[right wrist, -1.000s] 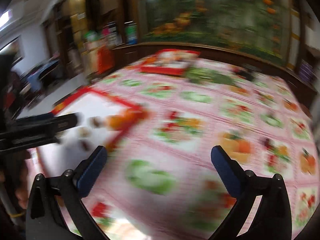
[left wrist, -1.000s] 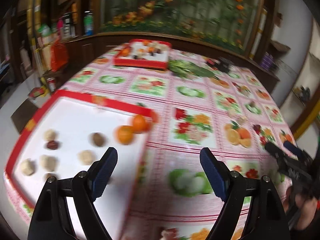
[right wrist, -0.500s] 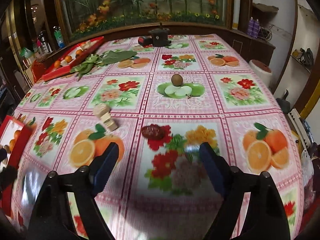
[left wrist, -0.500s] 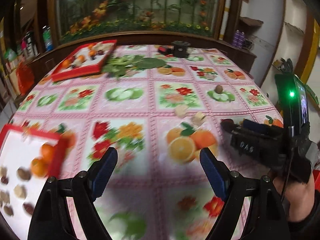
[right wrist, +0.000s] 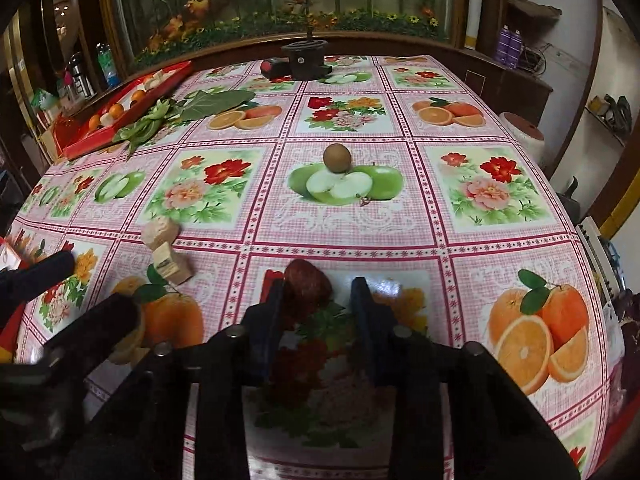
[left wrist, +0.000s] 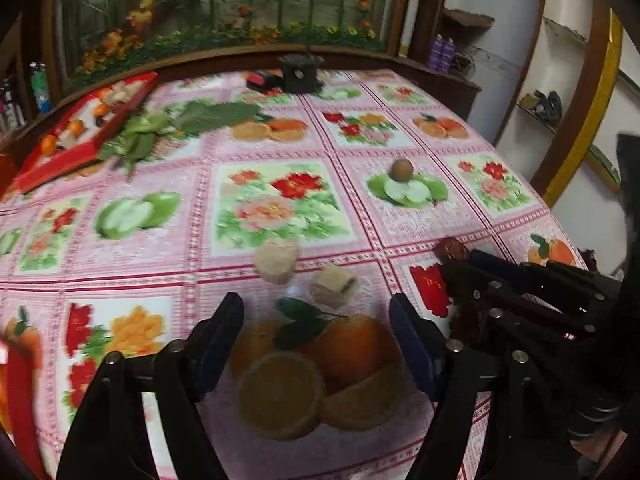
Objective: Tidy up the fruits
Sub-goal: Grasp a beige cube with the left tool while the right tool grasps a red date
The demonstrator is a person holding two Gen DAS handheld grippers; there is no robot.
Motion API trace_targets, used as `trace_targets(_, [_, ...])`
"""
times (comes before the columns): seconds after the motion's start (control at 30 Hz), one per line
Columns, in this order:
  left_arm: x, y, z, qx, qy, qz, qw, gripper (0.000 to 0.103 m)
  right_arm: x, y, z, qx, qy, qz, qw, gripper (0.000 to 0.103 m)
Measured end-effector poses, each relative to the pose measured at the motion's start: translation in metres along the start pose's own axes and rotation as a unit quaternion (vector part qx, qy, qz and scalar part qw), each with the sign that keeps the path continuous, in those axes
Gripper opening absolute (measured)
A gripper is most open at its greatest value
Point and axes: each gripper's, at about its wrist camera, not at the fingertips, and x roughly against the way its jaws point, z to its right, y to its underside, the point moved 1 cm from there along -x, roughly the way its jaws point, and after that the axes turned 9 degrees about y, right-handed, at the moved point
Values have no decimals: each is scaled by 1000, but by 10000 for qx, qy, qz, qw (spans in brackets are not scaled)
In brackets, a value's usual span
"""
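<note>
1. My right gripper (right wrist: 316,292) was closing, with a dried red date (right wrist: 307,283) between its finger tips. The date sat against the left pad; a gap showed at the right pad, so I judged nothing gripped yet. Risk: the off-centre fruit could be pushed sideways and roll out along the slick tablecloth (right wrist: 400,216) as the pads met.
2. My left gripper (left wrist: 316,320) was also closing, with nothing between its fingers but the printed oranges. Two pale cake pieces, one square (left wrist: 334,285) and one round (left wrist: 277,260), lay just beyond its tips. Risk: coming down short, the fingers would shut on bare cloth or nudge the square piece into the round one.
3. In the left view the right gripper (left wrist: 454,254) lay just beside my left one. Risk: the two tools could knock together if both lifted at once.
4. Farther off, a brown round fruit (right wrist: 337,157) stood alone on a printed apple. Risk: it could roll if the cloth was tugged.
5. A red tray (right wrist: 120,120) holding oranges, with green leaves (right wrist: 180,114) beside it, lay at the far left edge. Risk: a long carry gives a weakly pinched date time to drop.
</note>
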Motion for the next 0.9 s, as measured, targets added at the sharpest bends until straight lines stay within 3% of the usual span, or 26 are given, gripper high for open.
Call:
trace_targets(0.17, [-4,-7,3,-32,66,47,10000,61,-2,-2,5,64,-27,24,10000,21])
trace_targets(0.3, [-7,-6,8,-166,30,-14,9999,31,-2,-2,9,18,-128,18,9999,19])
trace_targets(0.37, [-7,-6,9,-181,30,-25,9998,24,-2,-2,9,35,-162,23,9999,19])
trace_targets(0.7, [-6,-9,-2,43,466,34,9989,24,-1,-1,10,-3,-294,18,9996,19])
trace_targets(0.9, [-3,-7,1,-58,431,-19,9991,24,0,-1,10,-2,-303,30,9995,19])
